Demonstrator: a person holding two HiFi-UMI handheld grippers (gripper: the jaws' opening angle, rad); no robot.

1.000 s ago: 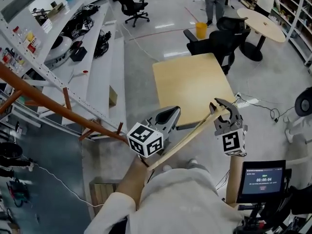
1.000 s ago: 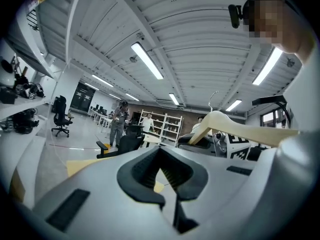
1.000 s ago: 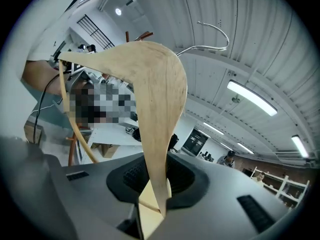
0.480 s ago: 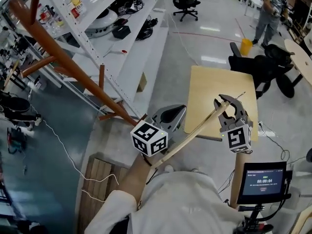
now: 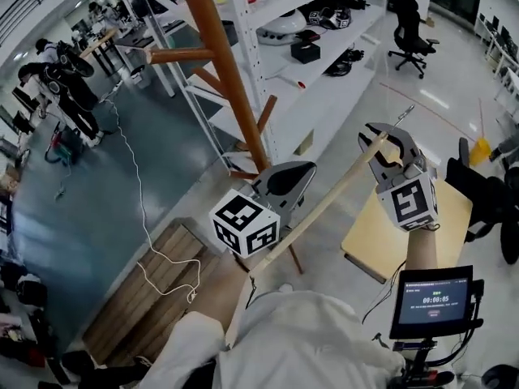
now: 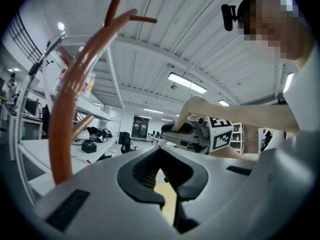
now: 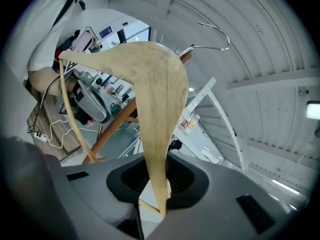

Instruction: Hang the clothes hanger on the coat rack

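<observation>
Gripped the clothes hanger (image 5: 324, 207) in the right tool (image 5: 383, 138), jaws closed hard on one wooden arm near its end, as shown plainly in the right gripper view. Held it aloft and slanted, with the wire hook (image 5: 403, 113) poking out above the right tool and the rest of the wood running down and left, beneath the left tool (image 5: 284, 186). Kept the left tool's jaws drawn together, with only a thin slit between them and nothing seen gripped there. Could not tell whether that tool touched the hanger or merely sat just beside it.

Faced the coat rack (image 5: 231, 79), an orange-brown pole with short pegs branching off it, up and to the left of both tools. Saw no garment and no other hanger on it.

Judged the pickup as done: hanger in a firm one-tool grip and well clear of the yellow counter (image 5: 446, 217) at the right. Judged the approach as partly done: rack near, pole close behind the left tool in the head view. Judged the hanging itself as not yet done: hook free in the air, apart from every peg, touching none.

Left to do, by that reading: bring the hook up to a peg (image 5: 174, 55), turn its open side over the peg, lower until the peg took the weight, then open the right tool and draw clear.
</observation>
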